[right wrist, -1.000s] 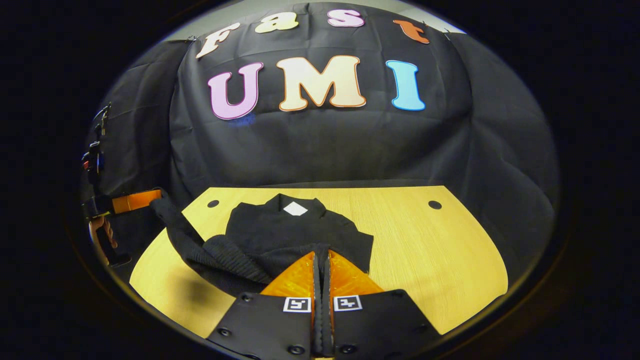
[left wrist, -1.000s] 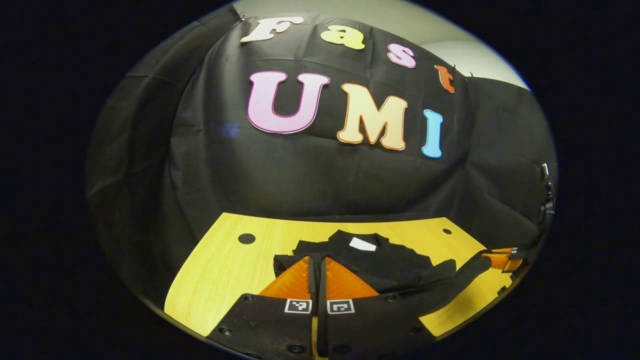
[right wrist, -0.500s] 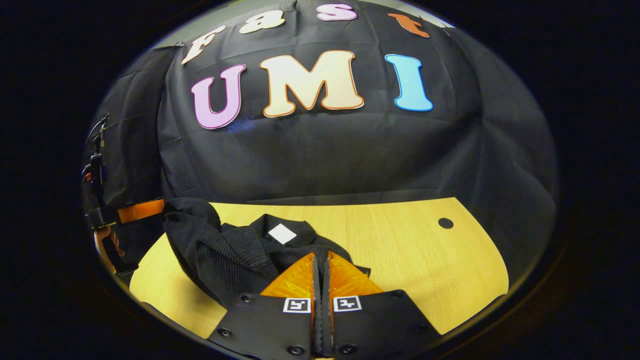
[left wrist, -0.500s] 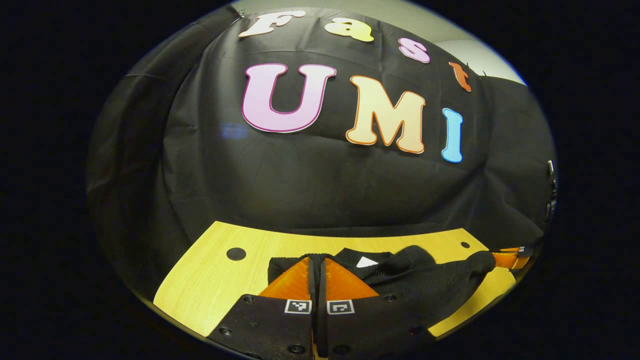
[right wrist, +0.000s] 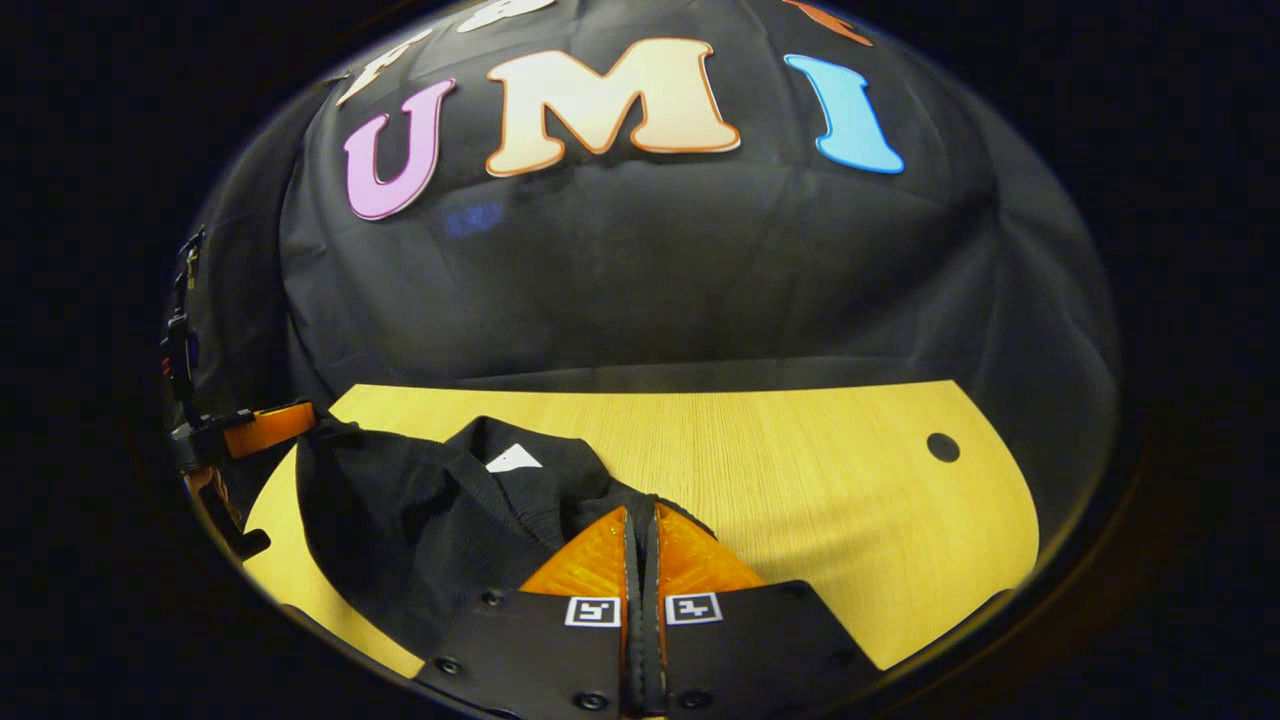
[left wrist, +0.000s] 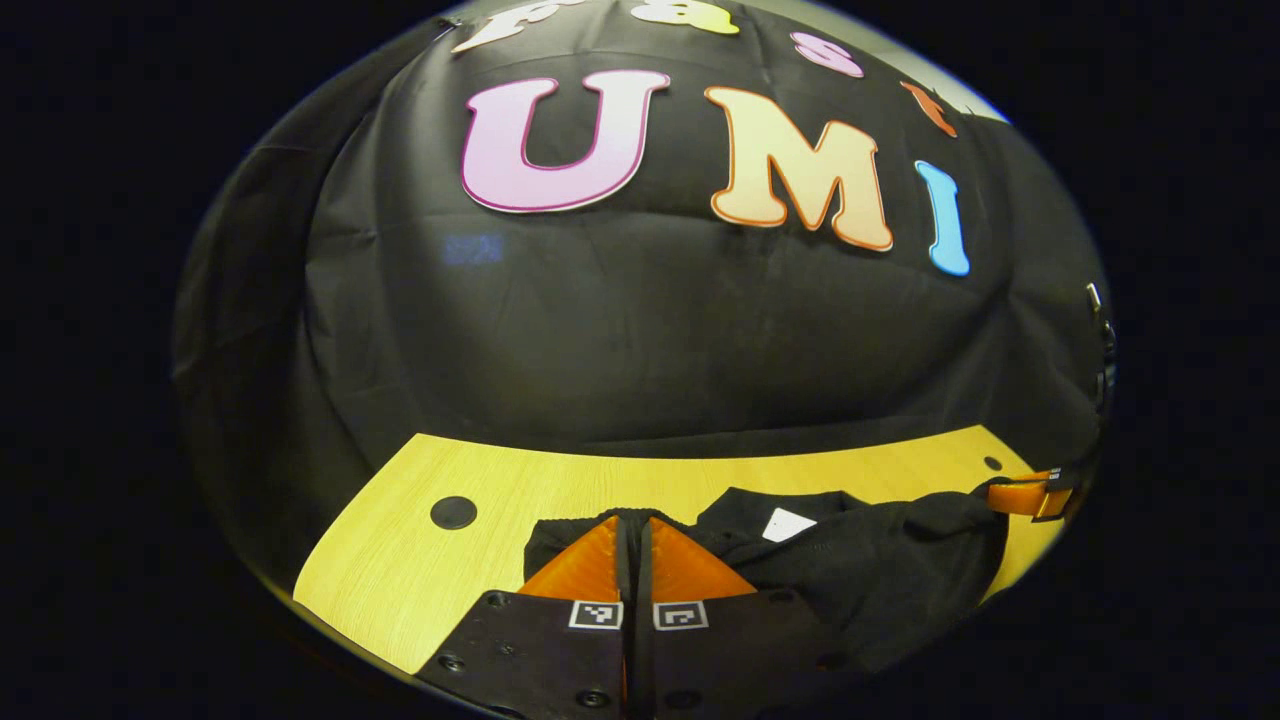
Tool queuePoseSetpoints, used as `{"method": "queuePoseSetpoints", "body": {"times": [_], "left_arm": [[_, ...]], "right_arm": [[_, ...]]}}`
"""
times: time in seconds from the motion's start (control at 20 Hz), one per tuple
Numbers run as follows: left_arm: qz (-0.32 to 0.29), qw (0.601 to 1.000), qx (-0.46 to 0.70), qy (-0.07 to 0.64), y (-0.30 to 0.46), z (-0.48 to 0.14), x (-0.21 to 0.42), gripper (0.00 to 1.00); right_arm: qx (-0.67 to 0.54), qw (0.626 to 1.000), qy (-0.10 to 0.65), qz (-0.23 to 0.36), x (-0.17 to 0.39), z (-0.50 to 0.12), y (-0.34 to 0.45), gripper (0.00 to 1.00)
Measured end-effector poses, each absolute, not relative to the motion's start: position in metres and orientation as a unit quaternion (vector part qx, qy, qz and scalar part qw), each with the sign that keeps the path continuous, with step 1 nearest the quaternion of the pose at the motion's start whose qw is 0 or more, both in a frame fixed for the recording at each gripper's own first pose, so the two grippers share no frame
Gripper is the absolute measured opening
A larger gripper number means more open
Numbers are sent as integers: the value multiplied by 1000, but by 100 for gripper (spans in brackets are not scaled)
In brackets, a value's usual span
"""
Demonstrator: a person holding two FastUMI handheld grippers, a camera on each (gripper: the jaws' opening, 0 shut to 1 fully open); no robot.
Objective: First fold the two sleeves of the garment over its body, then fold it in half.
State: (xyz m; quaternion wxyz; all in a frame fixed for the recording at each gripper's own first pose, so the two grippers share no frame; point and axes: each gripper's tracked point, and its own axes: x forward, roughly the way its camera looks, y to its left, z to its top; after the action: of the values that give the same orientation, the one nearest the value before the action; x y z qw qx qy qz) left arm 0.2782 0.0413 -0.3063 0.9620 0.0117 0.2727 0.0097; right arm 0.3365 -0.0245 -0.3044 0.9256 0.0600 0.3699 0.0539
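A black knit garment (left wrist: 870,560) lies on the yellow wooden table (left wrist: 400,560), its white neck label (left wrist: 787,523) facing up. My left gripper (left wrist: 633,522) is shut on a near corner of the fabric, held above the table. In the right gripper view the same garment (right wrist: 420,520) and its label (right wrist: 513,459) lie left of my right gripper (right wrist: 640,514), which is shut on the other near corner. The lifted near edge spans between the two grippers and drapes over the body. Each gripper shows sideways in the other's view, the right gripper (left wrist: 1020,497) and the left gripper (right wrist: 262,428).
The table (right wrist: 820,500) has a round cable hole near each back corner, one hole (left wrist: 453,512) on the left and one hole (right wrist: 941,446) on the right. The black booth cloth hangs right behind the table's far edge. A hand shows below the left gripper in the right gripper view.
Both grippers have moved forward toward the collar, carrying the garment's near edge. The sleeve-covered body is now largely covered by the lifted fabric, and the label sits closer to the fingertips.
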Motion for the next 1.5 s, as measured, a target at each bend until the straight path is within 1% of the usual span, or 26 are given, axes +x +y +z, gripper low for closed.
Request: {"method": "queuePoseSetpoints", "body": {"times": [0.25, 0.35, 0.4, 0.45, 0.5, 0.55, 0.6, 0.65, 0.7, 0.75, 0.8, 0.95, 1.05, 1.25, 1.5], "left_arm": [[28, 957, 10, 290, 43, -337, 282, 0], [37, 957, 12, 289, 45, -339, 283, 0], [46, 958, 15, 283, 48, -336, 284, 2], [46, 960, 13, 276, 47, -331, 285, 19], [46, 962, 11, 269, 46, -327, 286, 38], [42, 963, 9, 265, 44, -323, 288, 57], [38, 964, 6, 264, 41, -320, 288, 76], [36, 963, 2, 265, 40, -319, 286, 80], [36, 963, -3, 269, 39, -317, 283, 82], [35, 962, -10, 271, 38, -312, 278, 84], [36, 962, -17, 271, 37, -307, 275, 84], [31, 965, -34, 257, 35, -277, 261, 87], [26, 970, -37, 238, 34, -249, 250, 90], [-1, 977, -57, 208, 27, -200, 208, 93], [-22, 981, -78, 175, 29, -158, 150, 93]], "right_arm": [[68, 917, 391, 43, 345, -335, -27, 2], [76, 915, 394, 39, 348, -338, -28, 2], [79, 915, 395, 40, 346, -339, -29, 2], [82, 915, 394, 36, 346, -338, -31, 4], [85, 916, 392, 33, 348, -337, -33, 12], [92, 915, 391, 25, 349, -335, -36, 22], [105, 913, 393, 23, 348, -329, -36, 38], [119, 912, 392, 24, 347, -327, -37, 53], [129, 912, 389, 25, 346, -322, -38, 69], [131, 913, 385, 23, 344, -315, -42, 80], [131, 917, 376, 24, 343, -308, -43, 97], [121, 932, 339, 30, 326, -271, -42, 97], [115, 942, 313, 31, 310, -243, -40, 97], [125, 958, 256, 35, 260, -183, -20, 97], [66, 982, 172, 32, 181, -125, 1, 95]]}}
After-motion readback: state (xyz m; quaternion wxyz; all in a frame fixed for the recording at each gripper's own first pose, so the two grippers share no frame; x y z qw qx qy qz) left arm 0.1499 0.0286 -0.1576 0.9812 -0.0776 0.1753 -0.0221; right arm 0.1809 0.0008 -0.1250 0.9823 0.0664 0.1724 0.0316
